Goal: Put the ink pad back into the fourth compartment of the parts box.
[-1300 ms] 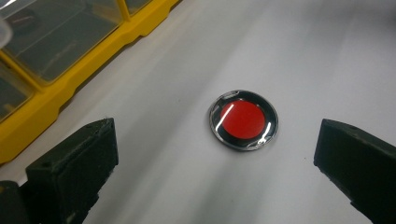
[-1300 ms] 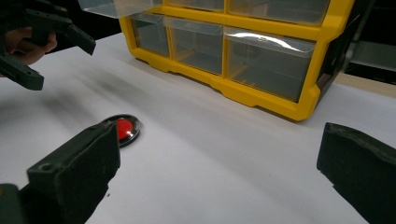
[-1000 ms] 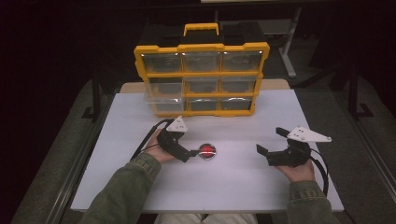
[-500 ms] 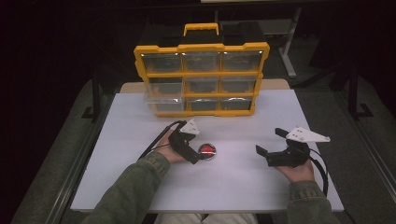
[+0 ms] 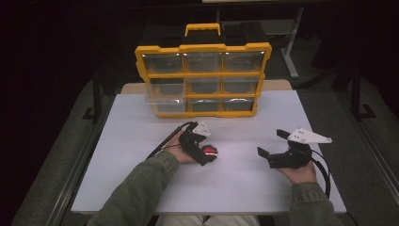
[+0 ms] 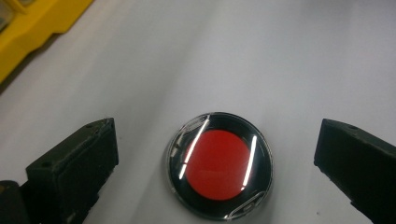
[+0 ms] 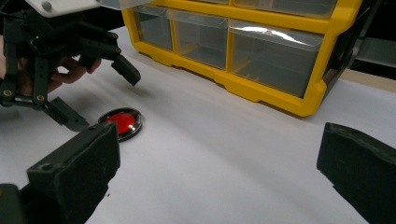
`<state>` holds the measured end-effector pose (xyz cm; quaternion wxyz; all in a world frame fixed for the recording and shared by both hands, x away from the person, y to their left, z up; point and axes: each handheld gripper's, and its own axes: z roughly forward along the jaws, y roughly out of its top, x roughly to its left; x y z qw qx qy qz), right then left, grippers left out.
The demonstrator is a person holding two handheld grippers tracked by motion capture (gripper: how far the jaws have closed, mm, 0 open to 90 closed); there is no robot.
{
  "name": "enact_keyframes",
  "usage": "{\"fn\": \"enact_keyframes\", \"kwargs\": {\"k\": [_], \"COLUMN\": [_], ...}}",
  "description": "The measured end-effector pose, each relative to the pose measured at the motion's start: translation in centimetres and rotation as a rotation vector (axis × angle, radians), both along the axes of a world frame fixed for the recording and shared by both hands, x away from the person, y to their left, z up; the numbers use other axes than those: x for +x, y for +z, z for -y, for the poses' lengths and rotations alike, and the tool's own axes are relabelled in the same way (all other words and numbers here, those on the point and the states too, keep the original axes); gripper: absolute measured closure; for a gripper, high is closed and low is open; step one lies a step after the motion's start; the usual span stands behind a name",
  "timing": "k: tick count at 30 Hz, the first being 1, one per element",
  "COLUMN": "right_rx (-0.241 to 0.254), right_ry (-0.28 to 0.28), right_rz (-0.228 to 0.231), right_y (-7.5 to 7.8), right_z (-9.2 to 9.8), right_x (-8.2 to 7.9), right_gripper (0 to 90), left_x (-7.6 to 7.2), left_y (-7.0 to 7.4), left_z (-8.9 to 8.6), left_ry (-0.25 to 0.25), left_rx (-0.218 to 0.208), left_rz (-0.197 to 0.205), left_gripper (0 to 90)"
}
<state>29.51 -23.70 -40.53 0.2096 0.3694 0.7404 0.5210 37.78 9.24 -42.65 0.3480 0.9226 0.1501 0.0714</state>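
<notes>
Your left gripper (image 5: 203, 149) is over the red disc (image 5: 209, 151), jaws spread wide; in the left gripper view the disc (image 6: 219, 165) sits flat on the white table (image 6: 261, 56) between the two black jaws, clear of both, with a gap on each side. It's a round red face in a black ring under a clear glossy cover. From the right gripper view the left gripper (image 7: 93, 81) has one jaw tip just beside the disc (image 7: 120, 123) on the near side and the other raised above the table behind it. The disc lies near the middle of the table (image 5: 141, 188), well in front of the yellow drawer organizer (image 5: 203, 77), which stands upright at the far edge. Your right gripper (image 5: 273, 146) is well off to the right, jaws apart, holding nothing, aimed toward the disc and organizer (image 7: 261, 51).
</notes>
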Motion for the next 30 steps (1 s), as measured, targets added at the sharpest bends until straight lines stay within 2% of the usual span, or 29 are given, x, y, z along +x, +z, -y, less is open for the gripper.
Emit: {"fn": "enact_keyframes", "kwargs": {"k": [8,15,21,25,27,30], "right_rx": [0.004,0.009,0.011,0.014,0.021,0.021], "right_ry": [0.003,-0.001,-0.003,-0.003,-0.004,-0.004], "right_rz": [0.000,0.004,0.003,0.002,0.001,0.002], "right_y": [0.00,0.05,0.05,0.06,0.08,0.10], "right_z": [-0.02,0.02,0.06,0.09,0.14,0.16], "right_x": [-0.01,-0.02,-0.02,-0.02,-0.03,-0.04], "right_gripper": [0.0,0.0,0.0,0.0,0.0,0.0], "left_x": [-0.03,0.28,0.38,0.19,0.17,0.20], "left_y": [-0.72,-1.07,-1.25,-1.09,-1.03,-1.09], "left_z": [1.34,1.02,0.96,1.02,0.97,0.93], "left_ry": [-0.025,-0.001,-0.004,-0.007,-0.014,-0.023], "left_rx": [0.068,0.101,0.105,0.107,0.105,0.103], "left_rz": [-0.017,-0.033,-0.038,-0.029,-0.035,-0.049], "left_gripper": [0.0,0.5,7.5,15.1,22.6,28.0]}}
